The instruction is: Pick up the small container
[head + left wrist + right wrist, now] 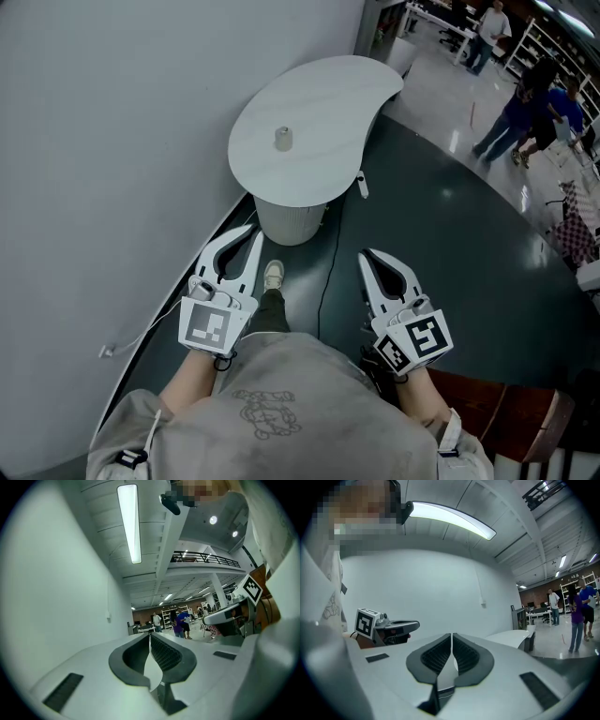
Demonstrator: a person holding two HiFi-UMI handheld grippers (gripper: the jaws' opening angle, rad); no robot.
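White table (319,173), small container (283,139) well inside its edges — left gripper (255,232), right gripper (364,254) well short, jaws pressed together, empty.

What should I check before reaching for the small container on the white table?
1. Small container upright on the table: ok.
2. Left gripper open for a grasp: not ok, shut and empty.
3. Right gripper open: not ok, shut and empty.
4. Grippers at the container: not ok, both short of the table.
5. Container's lid or contents: cannot tell.
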